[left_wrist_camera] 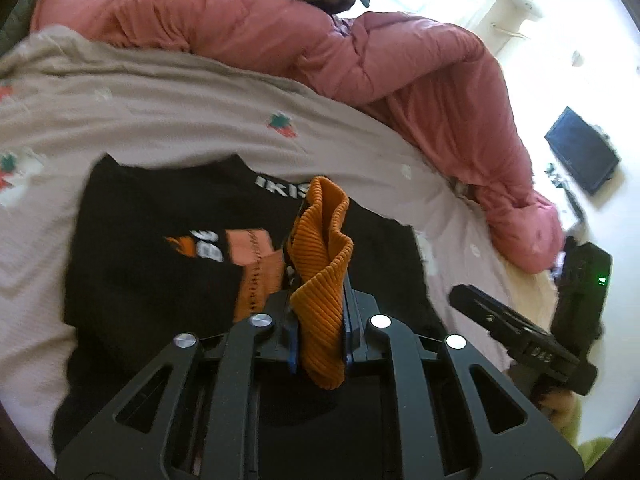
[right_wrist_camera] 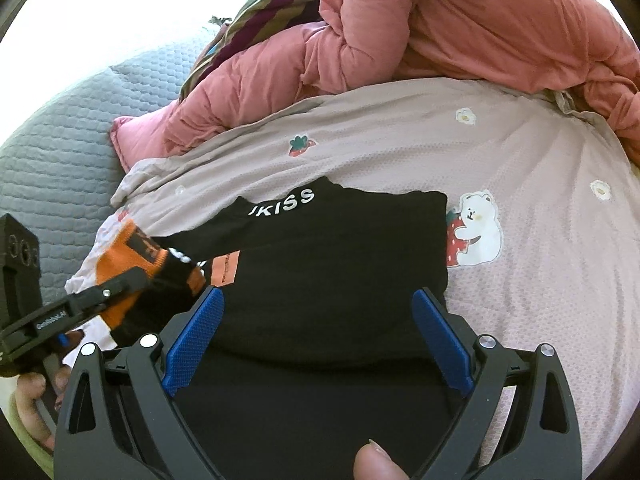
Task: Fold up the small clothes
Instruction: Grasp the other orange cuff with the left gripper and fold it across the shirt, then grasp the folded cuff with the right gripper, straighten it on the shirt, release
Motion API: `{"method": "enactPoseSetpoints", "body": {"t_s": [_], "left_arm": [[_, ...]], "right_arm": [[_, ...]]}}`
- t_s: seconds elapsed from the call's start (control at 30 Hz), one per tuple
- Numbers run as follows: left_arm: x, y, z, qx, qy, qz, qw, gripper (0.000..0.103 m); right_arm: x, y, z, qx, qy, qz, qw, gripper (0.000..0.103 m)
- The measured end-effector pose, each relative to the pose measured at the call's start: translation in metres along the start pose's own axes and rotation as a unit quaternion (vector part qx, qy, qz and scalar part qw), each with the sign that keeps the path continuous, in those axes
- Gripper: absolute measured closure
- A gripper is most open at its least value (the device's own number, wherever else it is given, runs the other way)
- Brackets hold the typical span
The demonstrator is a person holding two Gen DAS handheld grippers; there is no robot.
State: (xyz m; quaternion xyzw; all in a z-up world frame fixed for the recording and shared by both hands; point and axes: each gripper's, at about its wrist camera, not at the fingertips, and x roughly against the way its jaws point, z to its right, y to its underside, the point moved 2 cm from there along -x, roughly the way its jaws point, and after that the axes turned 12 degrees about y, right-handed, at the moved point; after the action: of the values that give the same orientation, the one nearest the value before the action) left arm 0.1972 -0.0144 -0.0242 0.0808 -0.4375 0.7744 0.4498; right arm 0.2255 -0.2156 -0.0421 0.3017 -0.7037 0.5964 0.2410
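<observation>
A black small shirt point(left_wrist_camera: 160, 280) with white lettering and an orange print lies flat on the bed sheet point(left_wrist_camera: 180, 120). My left gripper point(left_wrist_camera: 320, 280) is shut on its orange ribbed cuff point(left_wrist_camera: 320, 248), which stands up between the blue pads above the shirt's body. In the right wrist view, the left gripper point(right_wrist_camera: 120, 280) holds that cuff point(right_wrist_camera: 116, 260) over the shirt's left side. My right gripper point(right_wrist_camera: 318, 296) is open above the shirt point(right_wrist_camera: 340, 260), with nothing between its blue pads point(right_wrist_camera: 196, 332). It also shows at the right in the left wrist view point(left_wrist_camera: 500, 316).
A pink duvet point(right_wrist_camera: 480, 20) is bunched along the far side of the printed sheet point(right_wrist_camera: 520, 280). A striped cloth point(right_wrist_camera: 260, 12) lies behind it and a grey quilted cover point(right_wrist_camera: 52, 152) at the left. A thumb point(right_wrist_camera: 374, 460) rests on the right gripper's body.
</observation>
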Motion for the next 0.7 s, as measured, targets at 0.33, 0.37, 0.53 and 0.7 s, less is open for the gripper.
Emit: {"method": "enactPoseSetpoints", "body": {"t_s": [0.33, 0.37, 0.53, 0.7], "left_arm": [[0.027, -0.001, -0.018, 0.02, -0.023, 0.035, 0.9989, 0.058], [0.03, 0.001, -0.023, 0.02, -0.04, 0.038, 0.9983, 0.058], [0.049, 0.009, -0.045, 0.004, -0.126, 0.046, 0.9909, 0.058], [0.061, 0.019, -0.063, 0.004, -0.164, 0.049, 0.9852, 0.058]], "right_arm": [[-0.01, 0.015, -0.025, 0.037, -0.015, -0.025, 0.999, 0.009], [-0.012, 0.017, -0.028, 0.042, -0.017, -0.032, 0.998, 0.009], [-0.028, 0.031, -0.048, 0.067, -0.023, -0.066, 0.995, 0.01], [-0.046, 0.034, -0.062, 0.085, -0.004, -0.072, 0.994, 0.019]]}}
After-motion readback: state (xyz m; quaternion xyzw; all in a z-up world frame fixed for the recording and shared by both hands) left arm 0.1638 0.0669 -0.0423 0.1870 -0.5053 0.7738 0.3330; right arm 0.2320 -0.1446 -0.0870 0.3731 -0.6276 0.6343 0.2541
